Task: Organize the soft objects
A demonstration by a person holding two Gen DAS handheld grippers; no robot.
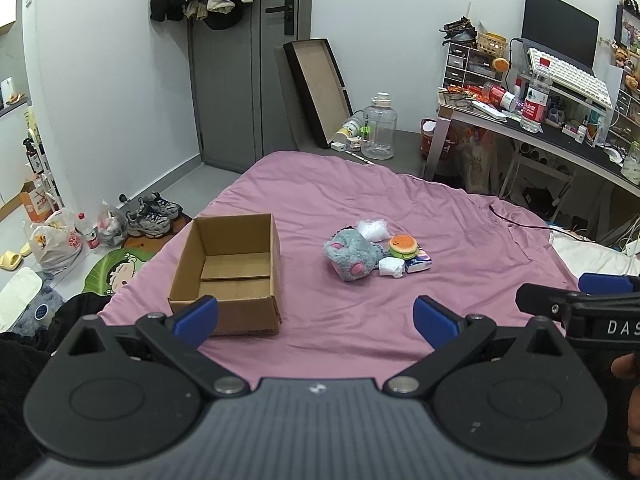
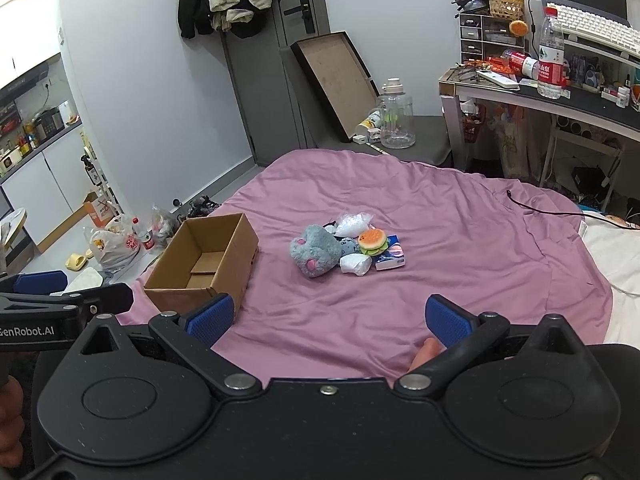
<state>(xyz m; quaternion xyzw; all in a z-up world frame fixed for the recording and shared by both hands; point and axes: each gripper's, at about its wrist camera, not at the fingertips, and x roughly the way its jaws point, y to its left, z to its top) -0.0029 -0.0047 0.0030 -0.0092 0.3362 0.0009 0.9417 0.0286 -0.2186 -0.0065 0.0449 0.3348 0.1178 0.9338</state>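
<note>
An open, empty cardboard box (image 1: 230, 270) (image 2: 204, 264) sits on the pink bedsheet (image 1: 360, 200) (image 2: 440, 220). To its right lies a small pile: a grey plush toy (image 1: 352, 256) (image 2: 314, 250), a burger squishy (image 1: 404, 245) (image 2: 373, 240), two white soft bags (image 1: 373, 229) (image 1: 390, 267) (image 2: 352, 222) (image 2: 355, 265) and a blue tissue pack (image 1: 418, 263) (image 2: 390, 258). My left gripper (image 1: 316, 316) and right gripper (image 2: 328, 316) are both open and empty, hovering over the near part of the bed, well short of the pile.
A desk (image 1: 560, 136) (image 2: 560, 96) with a monitor, keyboard and bottles stands at the far right. A clear jug (image 1: 379, 128) (image 2: 396, 120) and a leaning tray stand beyond the bed. Shoes and bags (image 1: 60, 240) lie on the floor to the left.
</note>
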